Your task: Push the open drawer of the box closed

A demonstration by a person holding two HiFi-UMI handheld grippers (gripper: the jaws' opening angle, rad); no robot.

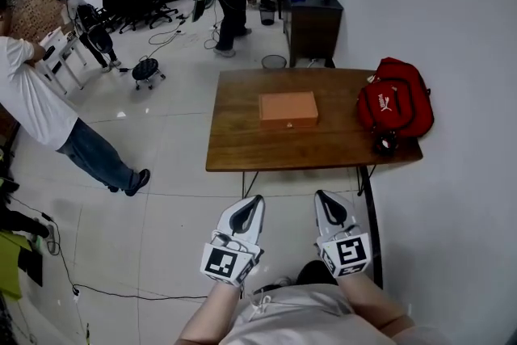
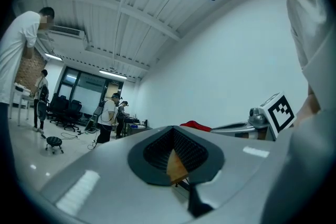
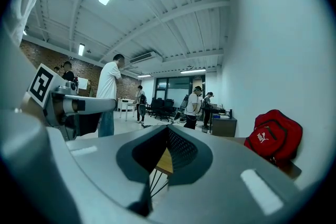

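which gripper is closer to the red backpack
Right. The right gripper is off the table, toward the end where the red backpack lies; the left gripper is beside it, farther over.

Brown wooden desk (image 1: 242,149) on thin dark legs, standing on pale floor (image 1: 161,174), one end close to white wall (image 1: 452,28). Orange-tan box (image 1: 288,109) lies flat approx mid-desk, slightly toward far edge, w/ small knob on its near face. Red bag (image 1: 396,103) sits right of box, well apart from it, at desk's wall end. Small dark round item (image 1: 385,143) right of box too, nearer the front edge, touching bag; can't tell what it is.
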